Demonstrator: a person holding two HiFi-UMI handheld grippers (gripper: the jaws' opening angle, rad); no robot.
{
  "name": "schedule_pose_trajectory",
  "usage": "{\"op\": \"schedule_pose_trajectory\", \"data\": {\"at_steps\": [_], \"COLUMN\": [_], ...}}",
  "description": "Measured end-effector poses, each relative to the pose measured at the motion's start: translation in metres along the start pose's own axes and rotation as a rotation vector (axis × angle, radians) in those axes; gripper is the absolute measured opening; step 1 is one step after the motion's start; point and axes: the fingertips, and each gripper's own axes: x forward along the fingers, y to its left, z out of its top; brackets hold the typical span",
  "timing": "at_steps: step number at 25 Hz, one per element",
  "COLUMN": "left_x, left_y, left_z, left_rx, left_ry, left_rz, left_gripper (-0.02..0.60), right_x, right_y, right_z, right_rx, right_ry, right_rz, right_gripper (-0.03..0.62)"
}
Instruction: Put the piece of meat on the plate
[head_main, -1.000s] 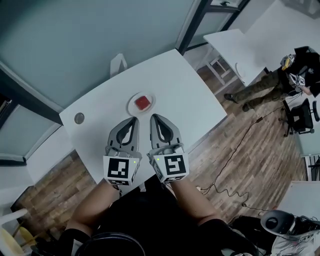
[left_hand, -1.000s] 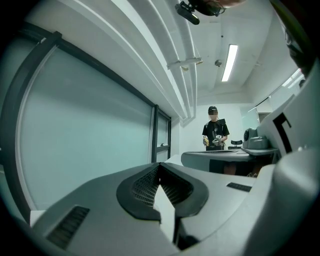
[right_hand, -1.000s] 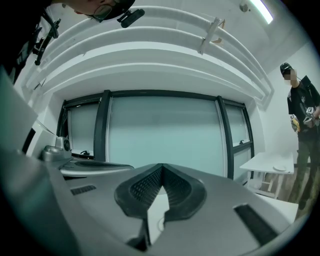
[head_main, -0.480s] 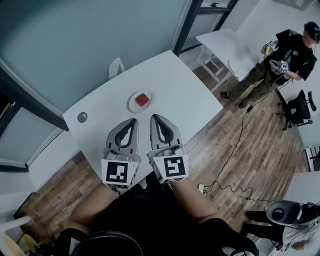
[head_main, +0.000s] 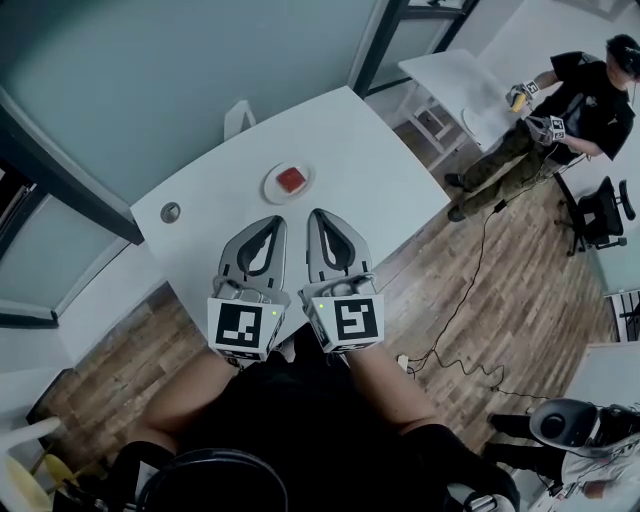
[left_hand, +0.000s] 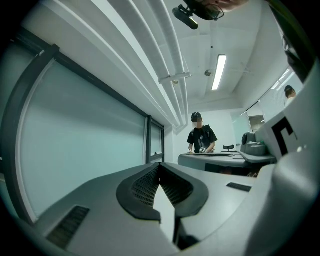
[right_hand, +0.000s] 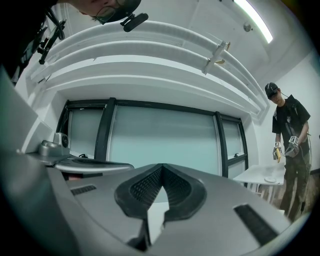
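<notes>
On the plate (head_main: 271, 191), the meat (head_main: 290, 179) lies flat, roughly square.

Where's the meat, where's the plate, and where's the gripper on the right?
piece of meat (head_main: 290, 179), head view, middle of its red top.
plate (head_main: 270, 190), head view, its bare white rim, left of the meat.
right gripper (head_main: 320, 214), head view, its closed fingertips.

Smooth white plate (head_main: 271, 189), wood-plank floor (head_main: 520, 300)

surface: white table (head_main: 350, 170) | on it: plate (head_main: 271, 188) mid-table; small round grey object (head_main: 171, 212) near left corner
</notes>
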Motion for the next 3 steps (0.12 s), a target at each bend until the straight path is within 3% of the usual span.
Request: {"op": "schedule_pose_trajectory", "data": {"at_steps": [3], "left_x": [0.0000], "left_y": [0.0016], "left_z": [0.0006], "left_rx": [-0.001], "left_ry": [0.002], "left_rz": [0.001], "left_gripper": [0.003], "right_x": [0.0012], "right_y": [0.0007], "right_z": [0.0035], "right_rx": [-0.005], "right_ry": [-0.010], "right_rz": [0.001], "right_gripper": [0.003]}}
